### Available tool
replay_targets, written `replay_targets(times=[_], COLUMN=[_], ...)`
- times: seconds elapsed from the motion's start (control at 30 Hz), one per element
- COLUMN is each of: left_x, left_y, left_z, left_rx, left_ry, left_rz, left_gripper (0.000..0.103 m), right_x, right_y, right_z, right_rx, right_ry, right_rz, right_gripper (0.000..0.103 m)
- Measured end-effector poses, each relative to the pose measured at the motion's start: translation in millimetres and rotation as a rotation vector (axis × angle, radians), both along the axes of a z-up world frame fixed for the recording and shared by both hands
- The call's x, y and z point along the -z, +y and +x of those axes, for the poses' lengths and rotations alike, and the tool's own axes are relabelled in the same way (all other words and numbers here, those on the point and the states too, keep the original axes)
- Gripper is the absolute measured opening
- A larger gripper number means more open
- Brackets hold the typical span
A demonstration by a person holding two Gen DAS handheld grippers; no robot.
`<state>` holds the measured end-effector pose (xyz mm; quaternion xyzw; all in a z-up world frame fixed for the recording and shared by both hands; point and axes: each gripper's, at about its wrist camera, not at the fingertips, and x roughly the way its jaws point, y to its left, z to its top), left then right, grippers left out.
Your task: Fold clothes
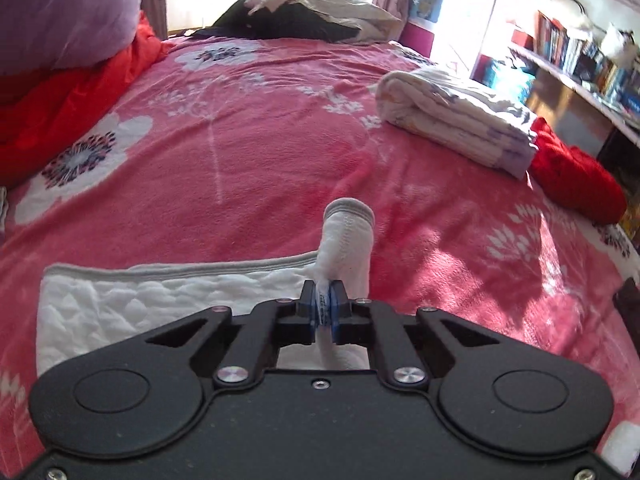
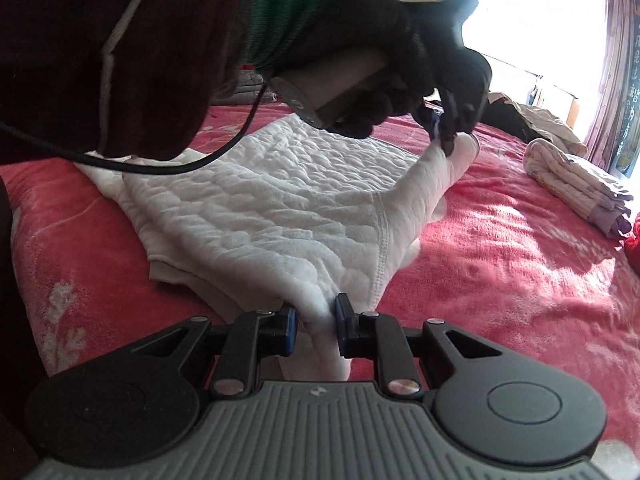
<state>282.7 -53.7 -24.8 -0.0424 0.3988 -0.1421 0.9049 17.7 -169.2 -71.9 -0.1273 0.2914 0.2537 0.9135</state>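
White quilted garment (image 2: pixel 280 216) on the bed (image 1: pixel 240 140): we pinch its sleeve cuff (image 1: pixel 348 216) in the left gripper (image 1: pixel 325 312) and its shoulder in the right gripper (image 2: pixel 316 328); next, fold the sleeve inward.

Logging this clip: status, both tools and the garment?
Left tool shut on sleeve. Right tool shut on white quilted garment. Folded bundle clear.

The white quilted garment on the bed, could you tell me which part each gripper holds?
Left gripper pinches the white quilted garment's sleeve near its cuff; right gripper clamps its edge.
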Motion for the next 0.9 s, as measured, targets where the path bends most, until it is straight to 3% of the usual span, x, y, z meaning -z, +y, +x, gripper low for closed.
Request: replay_targets(times=[0.2, 0.23, 0.37, 0.67, 0.9], left_x=[29, 34, 44, 16, -14], left_y=[34, 35, 28, 15, 11], left_z=[9, 10, 9, -1, -18], left_rx=[-0.12, -0.141, -0.123, -0.07, -0.055], left_ry=[0.122, 0.131, 0.097, -0.053, -0.141], left_rz=[-0.219, -0.222, -0.141, 0.039, 0.076], left_gripper=[0.007, 0.01, 0.016, 0.021, 0.021], right_x=[0, 0, 1, -2, -5], right_y=[0, 0, 2, 3, 1], right_z=[2, 2, 1, -3, -4], right_rx=[-0.014, -0.016, -0.022, -0.03, -0.033], right_ry=[0.016, 0.018, 0.021, -0.003, -0.027], right_rz=[-0.004, -0.007, -0.017, -0.027, -0.021], right_gripper=[0.021, 0.021, 0.021, 0.021, 0.021])
